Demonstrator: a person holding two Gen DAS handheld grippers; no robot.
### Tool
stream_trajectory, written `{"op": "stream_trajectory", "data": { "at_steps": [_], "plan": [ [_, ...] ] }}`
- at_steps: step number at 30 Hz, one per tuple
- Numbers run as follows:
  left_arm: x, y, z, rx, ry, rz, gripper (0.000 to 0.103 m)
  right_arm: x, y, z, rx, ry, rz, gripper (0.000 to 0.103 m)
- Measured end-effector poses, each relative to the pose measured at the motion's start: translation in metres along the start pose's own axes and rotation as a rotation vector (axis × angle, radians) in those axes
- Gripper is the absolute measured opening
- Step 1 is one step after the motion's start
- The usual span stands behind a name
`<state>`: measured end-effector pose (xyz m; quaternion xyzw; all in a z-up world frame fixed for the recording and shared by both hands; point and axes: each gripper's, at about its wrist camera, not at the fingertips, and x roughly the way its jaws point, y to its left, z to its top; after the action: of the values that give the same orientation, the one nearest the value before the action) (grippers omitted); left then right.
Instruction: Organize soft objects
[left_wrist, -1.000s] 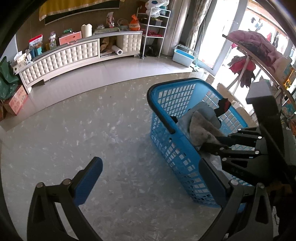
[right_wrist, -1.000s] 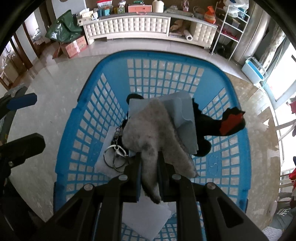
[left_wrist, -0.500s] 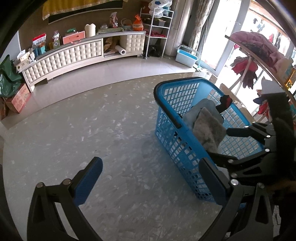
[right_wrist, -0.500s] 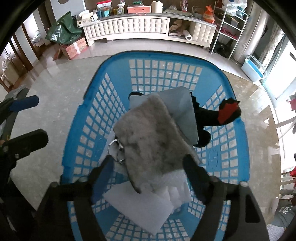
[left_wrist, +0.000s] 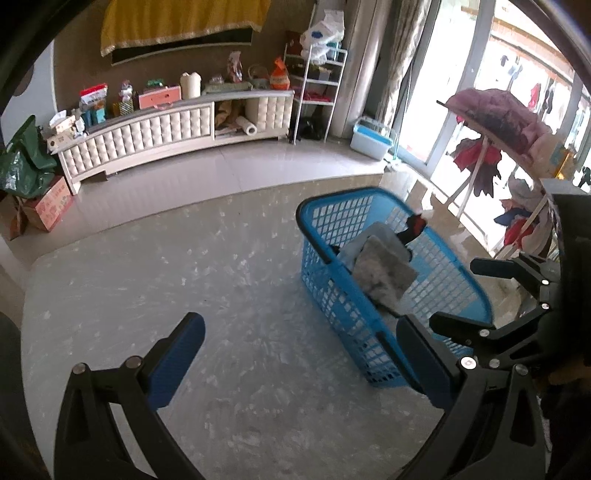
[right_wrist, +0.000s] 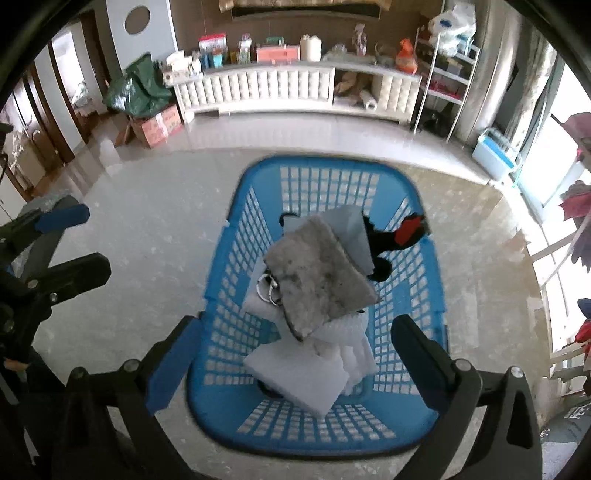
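My right gripper (right_wrist: 293, 354) is opening, empty; my left gripper (left_wrist: 299, 354) gapes. The grey furry cloth (right_wrist: 317, 280) lies tilted atop the blue basket's (right_wrist: 437, 295) pile and could slide off.

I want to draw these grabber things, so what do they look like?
Both are alike: the left gripper and right gripper have black angular frames with silver round bolts, and two long fingers ending in flat blue pads. No cables, markings or sleeves show.
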<state>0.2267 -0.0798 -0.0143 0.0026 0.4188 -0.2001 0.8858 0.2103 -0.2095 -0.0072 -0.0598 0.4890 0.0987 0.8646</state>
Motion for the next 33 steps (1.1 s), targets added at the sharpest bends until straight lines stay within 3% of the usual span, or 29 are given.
{"op": "stream_trajectory", "data": {
  "at_steps": [9,13,19,33],
  "plan": [
    [-0.079,-0.013,-0.027,0.005,-0.171,0.062,0.103,-0.075,0.017,-0.036,0.04,-0.27,-0.038,0.103],
    [-0.116,-0.013,-0.041,-0.019,-0.223,0.017,0.103,-0.102,0.038,-0.047,0.051,-0.359,-0.04,0.103],
    [-0.156,-0.005,-0.062,-0.042,-0.299,0.1,0.103,-0.126,0.07,-0.049,0.036,-0.418,-0.011,0.103],
    [-0.173,0.006,-0.093,-0.059,-0.275,0.155,0.103,-0.116,0.105,-0.044,-0.028,-0.444,0.041,0.103]
  ]
}}
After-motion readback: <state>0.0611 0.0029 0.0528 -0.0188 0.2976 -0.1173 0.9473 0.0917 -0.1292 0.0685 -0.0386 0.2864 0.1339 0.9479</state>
